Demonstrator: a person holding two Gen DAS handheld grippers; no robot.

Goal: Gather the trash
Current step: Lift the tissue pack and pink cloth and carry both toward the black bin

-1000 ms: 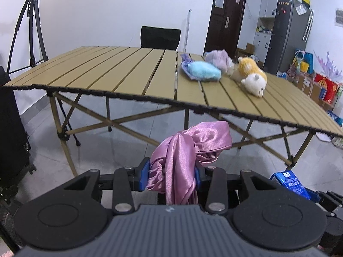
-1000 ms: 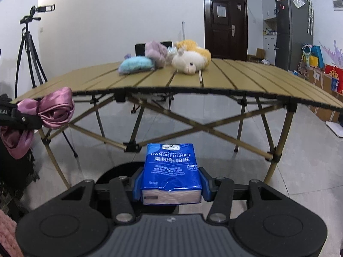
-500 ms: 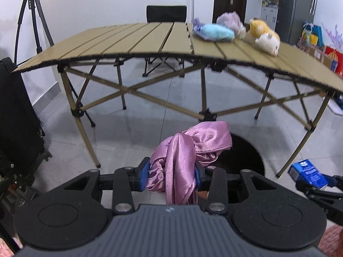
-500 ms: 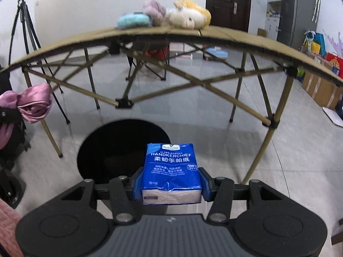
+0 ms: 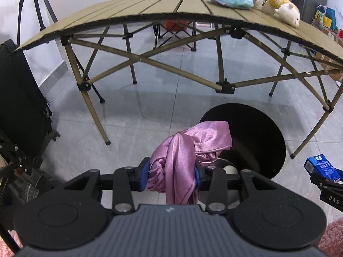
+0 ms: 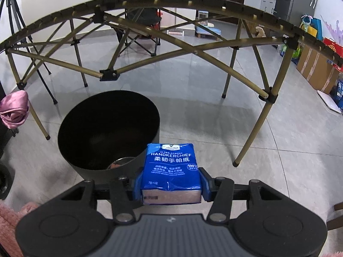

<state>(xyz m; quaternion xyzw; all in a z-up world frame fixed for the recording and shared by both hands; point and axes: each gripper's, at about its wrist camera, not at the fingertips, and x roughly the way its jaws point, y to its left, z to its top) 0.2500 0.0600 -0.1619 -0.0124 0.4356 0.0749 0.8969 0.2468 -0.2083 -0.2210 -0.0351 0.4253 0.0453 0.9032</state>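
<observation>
My left gripper (image 5: 171, 176) is shut on a crumpled pink satin cloth (image 5: 188, 147), which hangs just left of a round black bin (image 5: 263, 128) on the floor. My right gripper (image 6: 171, 185) is shut on a blue pack of handkerchief tissues (image 6: 171, 167), held to the right of the bin (image 6: 90, 115) near its rim. The bin is open at the top, with something metallic low inside. In the left wrist view the tissue pack (image 5: 321, 168) shows at the right edge. The pink cloth (image 6: 15, 109) shows at the left edge of the right wrist view.
A folding slatted table (image 5: 150, 10) with crossed legs stands over the floor behind the bin, carrying several plush toys (image 5: 280, 6). A black case (image 5: 19, 98) and tripod (image 5: 32, 4) stand left. Boxes and bags (image 6: 315, 64) line the right wall. A folding chair (image 6: 139, 30) sits beyond the table.
Both grippers have sunk and tipped downward with their loads. The view dropped from the tabletop to under the table, and the black bin came into sight below them.
</observation>
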